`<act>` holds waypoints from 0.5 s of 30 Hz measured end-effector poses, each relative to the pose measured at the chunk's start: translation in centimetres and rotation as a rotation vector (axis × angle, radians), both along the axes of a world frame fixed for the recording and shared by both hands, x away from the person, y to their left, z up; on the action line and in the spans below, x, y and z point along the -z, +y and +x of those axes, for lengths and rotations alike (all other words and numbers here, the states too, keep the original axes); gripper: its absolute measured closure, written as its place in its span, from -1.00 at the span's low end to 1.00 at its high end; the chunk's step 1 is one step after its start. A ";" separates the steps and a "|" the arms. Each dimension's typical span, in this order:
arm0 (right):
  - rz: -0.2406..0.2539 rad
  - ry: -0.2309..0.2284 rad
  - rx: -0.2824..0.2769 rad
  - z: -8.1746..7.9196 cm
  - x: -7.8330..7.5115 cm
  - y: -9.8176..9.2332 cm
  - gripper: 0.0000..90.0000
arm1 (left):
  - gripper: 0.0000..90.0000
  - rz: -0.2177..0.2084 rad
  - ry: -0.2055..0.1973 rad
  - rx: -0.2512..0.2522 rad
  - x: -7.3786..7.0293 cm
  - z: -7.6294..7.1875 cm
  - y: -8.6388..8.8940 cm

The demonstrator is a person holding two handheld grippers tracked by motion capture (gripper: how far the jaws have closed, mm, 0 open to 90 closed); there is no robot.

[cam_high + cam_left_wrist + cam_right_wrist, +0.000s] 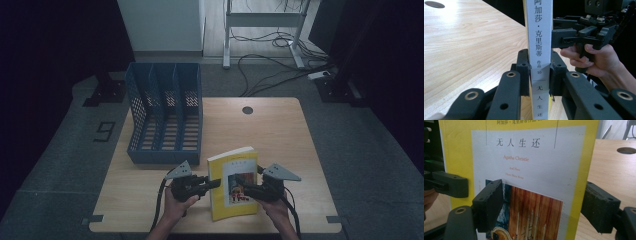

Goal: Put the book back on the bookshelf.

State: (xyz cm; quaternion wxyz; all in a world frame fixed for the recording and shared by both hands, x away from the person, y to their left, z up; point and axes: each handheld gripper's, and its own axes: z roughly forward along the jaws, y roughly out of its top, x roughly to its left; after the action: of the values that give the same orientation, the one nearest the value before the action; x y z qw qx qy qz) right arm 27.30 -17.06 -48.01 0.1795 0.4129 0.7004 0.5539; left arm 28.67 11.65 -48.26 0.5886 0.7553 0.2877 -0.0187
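A yellow paperback book [220, 201] stands upright near the table's front edge, its cover facing right. My left gripper [215, 184] comes in from the left and is shut on the book's white spine [540, 30], one jaw on each side [539, 72]. My right gripper [243, 183] sits against the cover side, its jaws spread wide. In the right gripper view the cover [531, 157] faces me, with one finger [489, 202] in front of it and the other finger [601, 207] past the book's edge. The right gripper [561, 37] also appears beside the book in the left gripper view.
A blue three-slot file rack [165, 120] stands at the back left of the wooden table [280, 135]. A round cable hole [247, 110] lies at the back middle. Cables and a desk frame are on the floor beyond the table.
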 end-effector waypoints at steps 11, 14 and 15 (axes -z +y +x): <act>-0.017 -0.048 0.008 -0.5 -0.6 0.2 -0.47 | 0.66 0.015 -0.030 -0.003 -0.4 -0.2 0.0; -0.016 -0.050 0.007 -0.5 -0.5 0.2 -0.45 | 0.66 0.012 -0.024 -0.001 -0.4 -0.1 0.1; -0.016 -0.051 0.007 -0.5 -0.5 0.2 -0.45 | 0.66 0.010 -0.022 -0.002 -0.3 -0.1 0.1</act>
State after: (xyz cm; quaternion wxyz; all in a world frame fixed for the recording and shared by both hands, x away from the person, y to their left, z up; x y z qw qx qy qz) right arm 26.81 -16.86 -47.47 0.2023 0.3996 0.6986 0.5580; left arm 28.59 11.73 -47.92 0.5880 0.7581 0.2821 -0.0083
